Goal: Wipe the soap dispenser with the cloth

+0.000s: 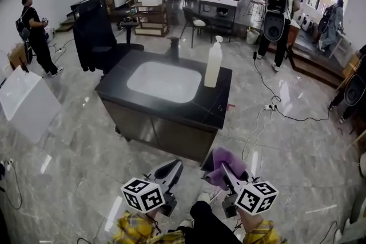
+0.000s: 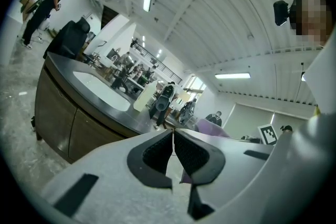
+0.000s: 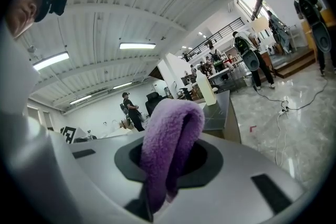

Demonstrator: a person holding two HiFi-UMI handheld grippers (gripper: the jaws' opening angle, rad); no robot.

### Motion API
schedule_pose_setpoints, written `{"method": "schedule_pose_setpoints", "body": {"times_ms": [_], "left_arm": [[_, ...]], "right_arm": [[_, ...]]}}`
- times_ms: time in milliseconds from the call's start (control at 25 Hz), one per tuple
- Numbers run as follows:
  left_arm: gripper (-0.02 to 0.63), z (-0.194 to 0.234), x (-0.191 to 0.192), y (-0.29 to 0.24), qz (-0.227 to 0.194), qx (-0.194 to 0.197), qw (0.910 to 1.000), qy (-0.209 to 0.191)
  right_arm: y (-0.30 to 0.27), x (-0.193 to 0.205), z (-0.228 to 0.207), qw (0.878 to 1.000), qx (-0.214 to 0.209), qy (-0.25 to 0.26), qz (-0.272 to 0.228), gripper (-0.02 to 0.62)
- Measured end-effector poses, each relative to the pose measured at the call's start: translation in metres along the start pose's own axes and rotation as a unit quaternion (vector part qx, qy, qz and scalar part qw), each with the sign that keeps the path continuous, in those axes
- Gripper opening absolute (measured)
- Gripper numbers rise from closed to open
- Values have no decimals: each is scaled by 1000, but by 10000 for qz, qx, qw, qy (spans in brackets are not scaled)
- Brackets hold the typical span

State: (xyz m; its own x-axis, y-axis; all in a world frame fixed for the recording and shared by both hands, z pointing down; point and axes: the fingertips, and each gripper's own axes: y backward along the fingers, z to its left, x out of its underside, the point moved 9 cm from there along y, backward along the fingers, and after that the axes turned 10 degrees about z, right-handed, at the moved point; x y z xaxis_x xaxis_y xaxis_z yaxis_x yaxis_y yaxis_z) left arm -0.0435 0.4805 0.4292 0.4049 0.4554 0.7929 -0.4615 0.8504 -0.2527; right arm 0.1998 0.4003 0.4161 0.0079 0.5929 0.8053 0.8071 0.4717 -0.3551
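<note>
A tall white soap dispenser [image 1: 213, 64] stands upright on the dark counter [image 1: 214, 108], right of the white sink basin [image 1: 164, 81]. It shows small in the left gripper view [image 2: 143, 97] and the right gripper view [image 3: 205, 88]. My right gripper [image 1: 222, 167] is shut on a folded purple cloth [image 3: 170, 147], which bulges up between its jaws. The cloth [image 1: 220, 164] hangs in front of the cabinet's near right corner. My left gripper [image 1: 175, 166] is shut with nothing in it, its black pads [image 2: 190, 153] pressed together, a little short of the cabinet front.
A black office chair [image 1: 97, 37] stands behind the counter at the left. A white board [image 1: 26, 101] leans at the far left. Cables and a power strip [image 1: 270, 106] lie on the marble floor at the right. Several people stand in the background.
</note>
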Motion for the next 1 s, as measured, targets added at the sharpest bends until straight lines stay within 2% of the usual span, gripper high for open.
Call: {"method": "schedule_pose_setpoints", "body": {"times_ms": [280,480,1000], "left_arm": [[15,19,-25,-23,-73,-102,9999,0],[15,25,-47,-54,-93,-70,9998,-154],[15,43,-103,-137,-66,-169,9996,-198]], "right_arm": [[-27,-31,-20,9999,-54,62,-113,74],[-44,-55,-44,9997,-74,91,-228,74],[-88,-123,-105,9995,-177,70,-271,74]]}}
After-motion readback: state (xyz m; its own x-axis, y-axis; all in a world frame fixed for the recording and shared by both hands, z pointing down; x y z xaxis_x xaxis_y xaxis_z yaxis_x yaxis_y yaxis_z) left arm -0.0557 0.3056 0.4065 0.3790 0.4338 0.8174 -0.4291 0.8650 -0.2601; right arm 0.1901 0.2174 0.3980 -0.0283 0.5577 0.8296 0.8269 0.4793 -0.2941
